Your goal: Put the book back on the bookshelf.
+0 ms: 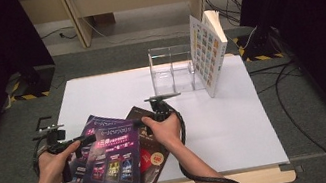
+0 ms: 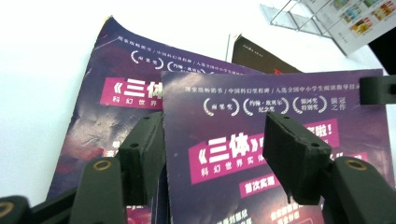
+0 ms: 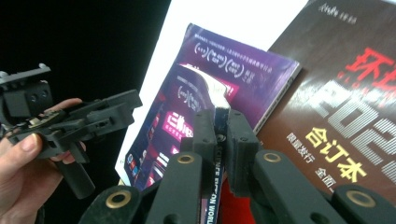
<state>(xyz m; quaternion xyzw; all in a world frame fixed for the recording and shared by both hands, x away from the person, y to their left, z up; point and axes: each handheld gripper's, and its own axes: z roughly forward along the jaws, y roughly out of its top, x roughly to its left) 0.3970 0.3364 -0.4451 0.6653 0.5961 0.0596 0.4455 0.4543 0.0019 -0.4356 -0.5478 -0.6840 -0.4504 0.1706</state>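
Between right gripper (image 3: 215,135) jaws: top purple magazine (image 1: 113,164) spine, clamped; left gripper (image 2: 212,154) jaws wide, above cover, holding nothing.

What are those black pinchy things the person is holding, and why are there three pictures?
They are hand-held claws. A person squeezes one in each hand to pick things up. The high view looks down on the white table from above. The other two come from little cameras riding on each claw, looking along its black jaws. The right claw is pinching the edge of a purple magazine and lifting it. The left claw is open, with the magazine's cover beyond its jaws. Under it lie another purple magazine and a dark one with red and gold writing. Farther back a clear plastic stand props up a colourful book.
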